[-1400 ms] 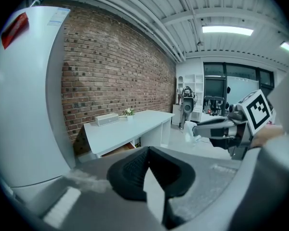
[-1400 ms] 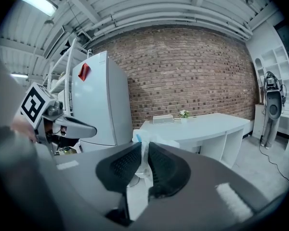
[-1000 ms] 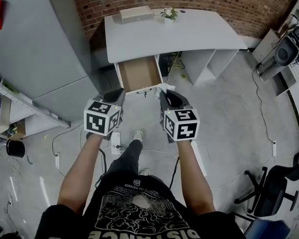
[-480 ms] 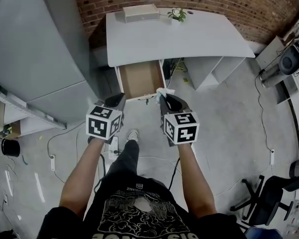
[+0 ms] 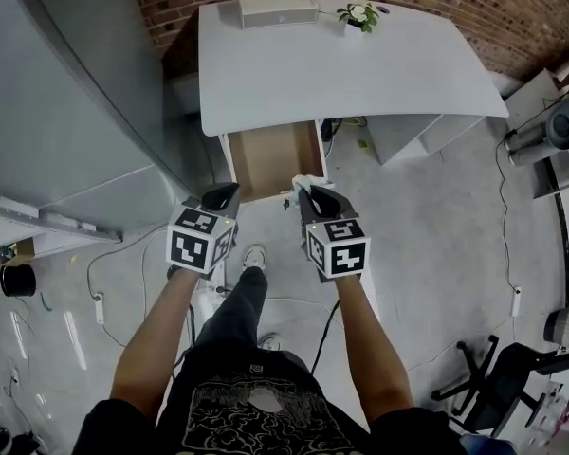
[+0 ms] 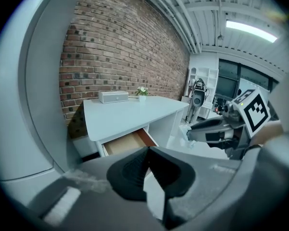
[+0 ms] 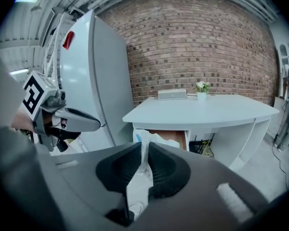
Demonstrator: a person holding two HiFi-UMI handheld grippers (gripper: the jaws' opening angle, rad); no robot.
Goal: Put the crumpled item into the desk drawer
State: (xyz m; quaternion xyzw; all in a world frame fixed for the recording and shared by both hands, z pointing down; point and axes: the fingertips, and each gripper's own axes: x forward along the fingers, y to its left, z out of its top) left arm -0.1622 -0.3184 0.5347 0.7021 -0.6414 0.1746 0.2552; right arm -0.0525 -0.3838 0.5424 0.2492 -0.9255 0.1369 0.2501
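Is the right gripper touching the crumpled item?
Touching. The right gripper view shows the right gripper with its jaws clamped from both sides on the white crumpled item.

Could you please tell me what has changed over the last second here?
The person has stepped nearer the desk and its open drawer. The right hand-held gripper stays clamped on the crumpled item; the left hand-held gripper stays shut, empty.

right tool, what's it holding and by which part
The right tool grips the crumpled white item by a thin fold; its bulk pokes out past the tips.
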